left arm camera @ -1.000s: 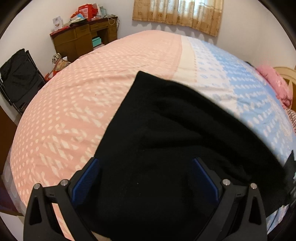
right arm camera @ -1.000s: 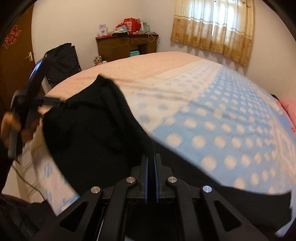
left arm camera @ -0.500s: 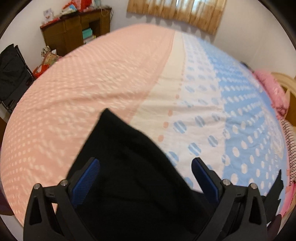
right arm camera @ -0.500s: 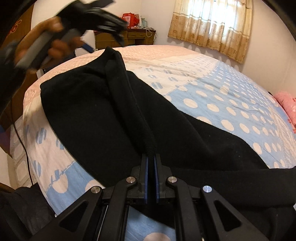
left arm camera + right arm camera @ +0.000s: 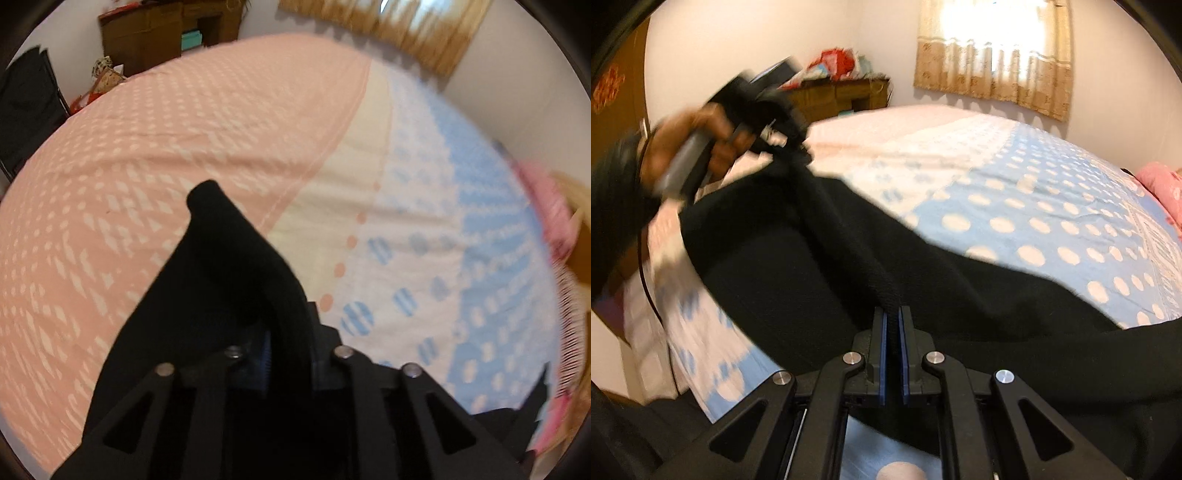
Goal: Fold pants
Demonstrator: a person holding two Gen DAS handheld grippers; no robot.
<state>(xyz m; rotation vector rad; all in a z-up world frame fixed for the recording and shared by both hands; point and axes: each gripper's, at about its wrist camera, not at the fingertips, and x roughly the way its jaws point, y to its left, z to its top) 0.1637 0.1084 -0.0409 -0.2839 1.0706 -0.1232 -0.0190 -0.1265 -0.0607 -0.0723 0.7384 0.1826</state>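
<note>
Black pants (image 5: 812, 277) lie spread over the near part of the bed (image 5: 1034, 184). My right gripper (image 5: 893, 317) is shut on a raised ridge of the fabric at its near edge. In the right wrist view a hand (image 5: 683, 155) holds my left gripper (image 5: 798, 151) at the pants' far corner. In the left wrist view the left gripper (image 5: 288, 332) has its jaws closing, and the pads pinch a fold of the black pants (image 5: 229, 258) that stands up in a peak ahead of them. The cloth hides most of the blue pads.
The bedsheet (image 5: 184, 129) is pink on the left and blue with dots on the right. A wooden desk (image 5: 155, 33) with clutter stands against the far wall, a black chair (image 5: 29, 110) to its left. A pink pillow (image 5: 1160, 181) lies at the right edge.
The left gripper's jaws, wide apart before, have come together on a fold of the pants. The left hand has dropped onto the far corner. The right gripper keeps its grip.
</note>
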